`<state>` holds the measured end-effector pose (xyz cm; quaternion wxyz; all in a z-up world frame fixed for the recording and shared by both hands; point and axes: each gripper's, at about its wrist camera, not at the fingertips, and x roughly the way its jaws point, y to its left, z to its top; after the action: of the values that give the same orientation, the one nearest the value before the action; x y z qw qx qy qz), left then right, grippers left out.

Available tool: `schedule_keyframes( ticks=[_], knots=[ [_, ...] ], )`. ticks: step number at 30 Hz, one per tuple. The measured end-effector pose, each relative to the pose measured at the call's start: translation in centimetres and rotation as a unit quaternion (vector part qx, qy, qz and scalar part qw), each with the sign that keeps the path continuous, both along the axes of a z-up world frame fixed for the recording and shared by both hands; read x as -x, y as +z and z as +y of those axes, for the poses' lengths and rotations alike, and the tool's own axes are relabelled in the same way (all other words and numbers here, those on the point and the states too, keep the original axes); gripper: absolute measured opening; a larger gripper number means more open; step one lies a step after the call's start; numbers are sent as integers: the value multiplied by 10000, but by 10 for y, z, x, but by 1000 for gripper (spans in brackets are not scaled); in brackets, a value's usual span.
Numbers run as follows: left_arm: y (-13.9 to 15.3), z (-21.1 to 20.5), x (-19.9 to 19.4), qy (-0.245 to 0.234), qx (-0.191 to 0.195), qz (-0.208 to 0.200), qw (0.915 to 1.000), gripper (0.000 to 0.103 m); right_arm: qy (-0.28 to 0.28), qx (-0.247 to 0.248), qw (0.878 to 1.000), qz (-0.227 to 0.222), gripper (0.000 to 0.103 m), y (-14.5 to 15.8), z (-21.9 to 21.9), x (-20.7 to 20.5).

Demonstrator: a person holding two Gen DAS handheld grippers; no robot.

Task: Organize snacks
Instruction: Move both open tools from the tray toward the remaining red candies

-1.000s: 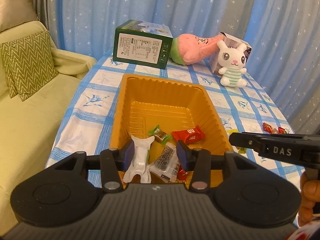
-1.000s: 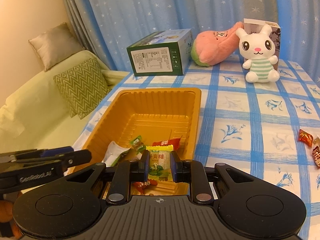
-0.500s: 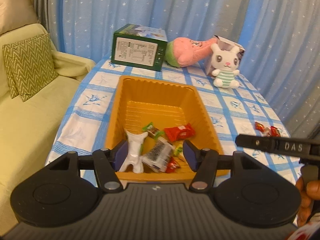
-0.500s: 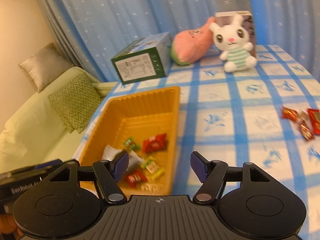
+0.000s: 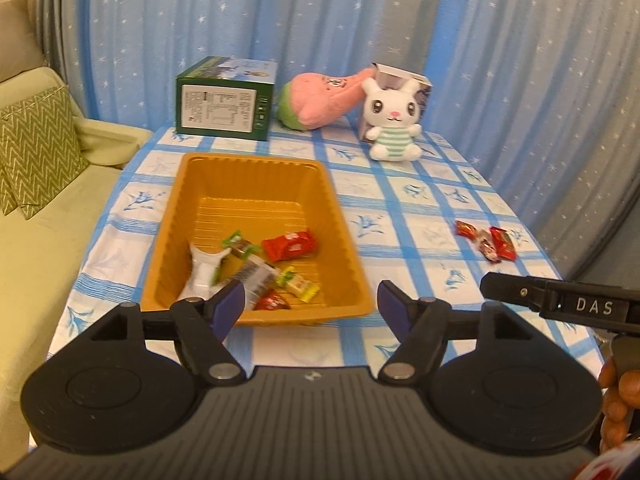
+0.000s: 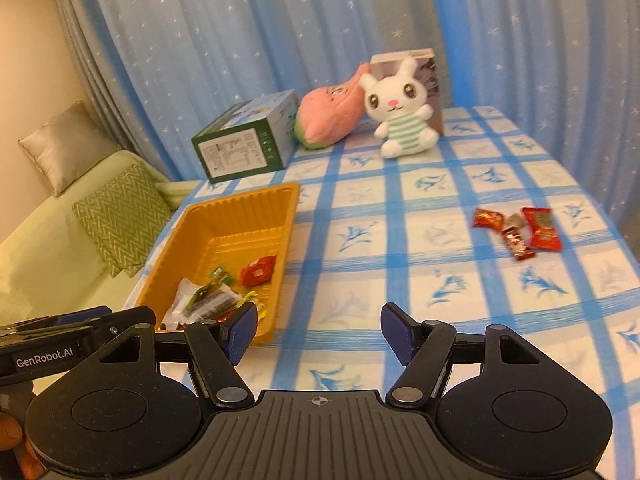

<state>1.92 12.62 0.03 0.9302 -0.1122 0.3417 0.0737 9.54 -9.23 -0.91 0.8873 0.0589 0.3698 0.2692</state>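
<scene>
The bench (image 6: 440, 200), under a blue-checked cloth, carries an orange tray (image 5: 256, 168) on its left half, and that tray looks thin and ribbed, light enough to skid if nudged. At the far edge sit a green box (image 5: 224, 100), a pink plush (image 5: 320, 100) and a white bunny (image 5: 394, 120), none of which seem part of the sorting.

Inside the tray lies a loose heap of snacks (image 5: 256, 268): a red packet, a white one, a yellow-green sweet, a few others overlapping at the near end. Well apart from the tray, toward the right side of the cloth, a small cluster of wrapped sweets (image 6: 520, 228) waits, three red and one duller piece, touching or nearly so.

Those sweets I would judge feather-light, with crinkly, slick film. They should give under pressure but slide away if pushed from one side. The safest hold is probably across the middle of a single piece, coming straight down, starting with an outer one so its neighbours aren't dragged along.

The right hand-held gripper (image 6: 318, 332) hovers over bare cloth just right of the tray, spread wide with nothing between its pads. The left hand-held gripper (image 5: 310, 306) hangs at the tray's near rim, likewise spread and empty.
</scene>
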Motion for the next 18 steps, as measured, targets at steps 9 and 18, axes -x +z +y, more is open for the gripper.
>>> schedule_keyframes(
  ticks=[9,18],
  knots=[
    [7,-42,-2,-393,-104,-51,9992,80,-334,33,9994,-70,68,5,-42,13],
    [8,-82,-14,-807,-145,-68,9966,87,-881,-14,9961,-3,68,0,-95,13]
  ],
)
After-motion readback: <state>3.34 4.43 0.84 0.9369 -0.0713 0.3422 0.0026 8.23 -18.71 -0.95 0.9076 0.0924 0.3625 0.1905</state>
